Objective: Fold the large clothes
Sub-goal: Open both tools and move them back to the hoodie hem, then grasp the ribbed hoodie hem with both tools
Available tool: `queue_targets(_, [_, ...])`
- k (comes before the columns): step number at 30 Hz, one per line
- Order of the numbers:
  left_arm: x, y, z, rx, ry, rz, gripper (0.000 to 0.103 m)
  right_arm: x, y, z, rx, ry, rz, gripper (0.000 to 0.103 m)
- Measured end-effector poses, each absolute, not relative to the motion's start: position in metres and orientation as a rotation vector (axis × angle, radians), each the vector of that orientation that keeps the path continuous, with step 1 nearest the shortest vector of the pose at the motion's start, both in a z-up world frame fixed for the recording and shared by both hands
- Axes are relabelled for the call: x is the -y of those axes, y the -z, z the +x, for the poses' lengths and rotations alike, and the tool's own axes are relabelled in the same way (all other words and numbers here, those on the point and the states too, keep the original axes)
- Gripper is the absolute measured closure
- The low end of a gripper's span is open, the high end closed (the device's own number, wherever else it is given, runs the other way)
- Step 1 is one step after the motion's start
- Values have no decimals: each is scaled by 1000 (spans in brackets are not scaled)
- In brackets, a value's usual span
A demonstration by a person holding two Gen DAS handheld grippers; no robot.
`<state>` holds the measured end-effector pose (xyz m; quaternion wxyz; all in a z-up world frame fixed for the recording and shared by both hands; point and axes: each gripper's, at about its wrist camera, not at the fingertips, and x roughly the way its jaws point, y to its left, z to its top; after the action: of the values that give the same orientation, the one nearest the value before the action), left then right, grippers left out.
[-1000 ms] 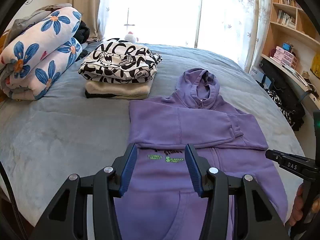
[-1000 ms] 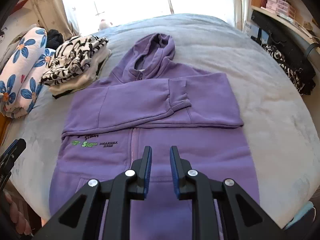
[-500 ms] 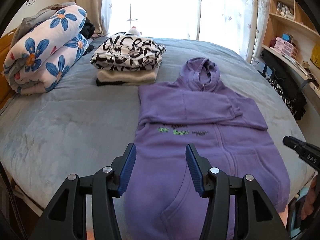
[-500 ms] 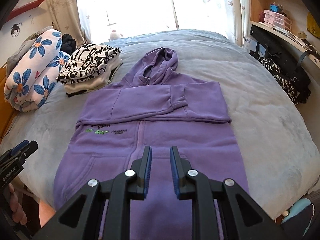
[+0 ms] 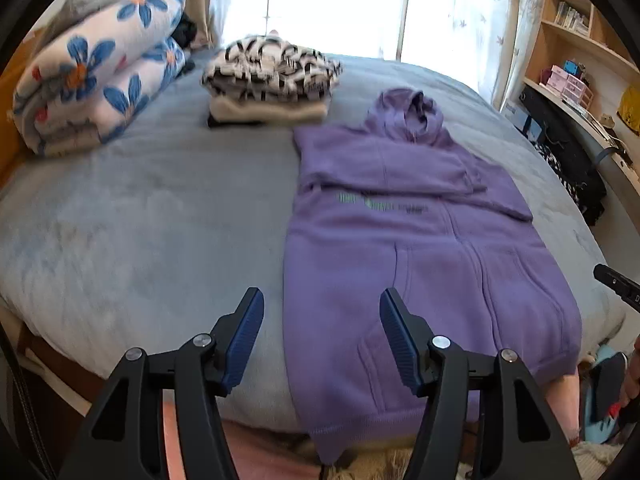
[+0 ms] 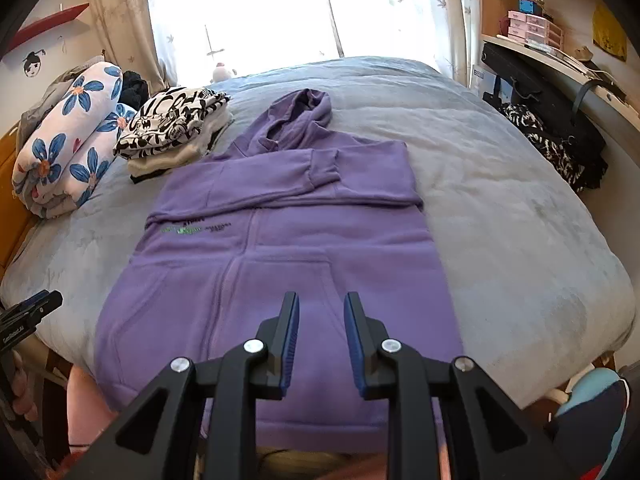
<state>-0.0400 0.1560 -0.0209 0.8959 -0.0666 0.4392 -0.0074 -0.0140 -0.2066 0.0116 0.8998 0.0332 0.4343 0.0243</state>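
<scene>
A purple hoodie (image 5: 420, 248) (image 6: 280, 248) lies flat on the grey-blue bed (image 5: 140, 220). Its sleeves are folded across the chest, its hood points at the window, and its hem hangs over the near bed edge. My left gripper (image 5: 322, 320) hovers above the hoodie's lower left edge. Its jaws are opening and hold nothing. My right gripper (image 6: 322, 320) hangs over the hoodie's lower middle, above the pocket. Its jaws stand a narrow gap apart, are opening, and are empty. Each gripper shows at the edge of the other's view.
A stack of folded clothes with a black-and-white top (image 5: 272, 76) (image 6: 172, 128) sits at the far left of the bed, beside a rolled floral quilt (image 5: 96, 68) (image 6: 68, 140). On the right a desk and shelves (image 6: 560, 52) stand close to the bed, with a black bag (image 6: 552, 120).
Both grippers have drawn back toward the near bed edge, so the whole hoodie and its hem now show. The left jaws have spread wider and the right jaws have parted slightly.
</scene>
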Motion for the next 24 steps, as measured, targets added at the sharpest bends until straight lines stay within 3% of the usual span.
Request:
queue_targets(12, [-163,109,-53,-1194,101,-227,44,291,29,-47,-1021,3,156,79])
queue_targets(19, [-173,130,-37,-1240,113,-322,44,331,74,-52,-1120,-35,341,79])
queue_targets(24, [-173,137,-30,-1248,128,-347,37,340,101,-45,-1183,-68,406,79])
